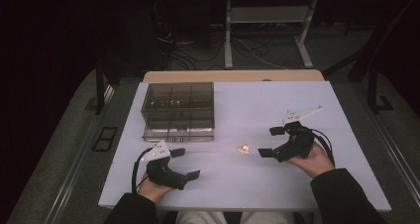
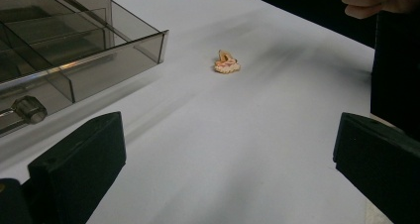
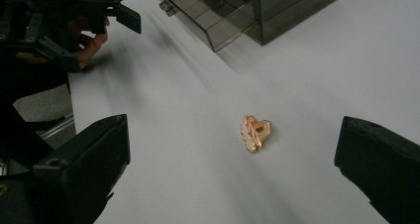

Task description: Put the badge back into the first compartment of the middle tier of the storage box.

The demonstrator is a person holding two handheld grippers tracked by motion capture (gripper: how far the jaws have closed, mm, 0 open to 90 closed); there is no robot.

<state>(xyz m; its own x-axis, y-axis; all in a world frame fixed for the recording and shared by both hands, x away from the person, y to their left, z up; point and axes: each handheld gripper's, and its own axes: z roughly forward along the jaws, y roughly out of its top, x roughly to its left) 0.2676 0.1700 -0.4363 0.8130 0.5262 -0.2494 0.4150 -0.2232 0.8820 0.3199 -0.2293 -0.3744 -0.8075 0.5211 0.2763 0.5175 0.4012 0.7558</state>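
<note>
- the right gripper (image 1: 270,141) rests on the white table (image 1: 277,100) with its jaws spread wide and nothing between them.
- just beside its lower jaw lies a small gold-and-pink trinket (image 1: 243,148), on the bare table and touching nothing; the right gripper view shows the trinket (image 3: 255,132) ahead, between the two black jaws.
- the left gripper (image 1: 185,163) sits near the front edge, jaws also spread and empty, well apart from the trinket (image 2: 227,63).
- behind the left gripper stands a smoky clear plastic box (image 1: 178,110) with divided compartments, its lower drawer (image 2: 74,60) pulled partly out.
- i can read no writing, brand or label on anything.
</note>
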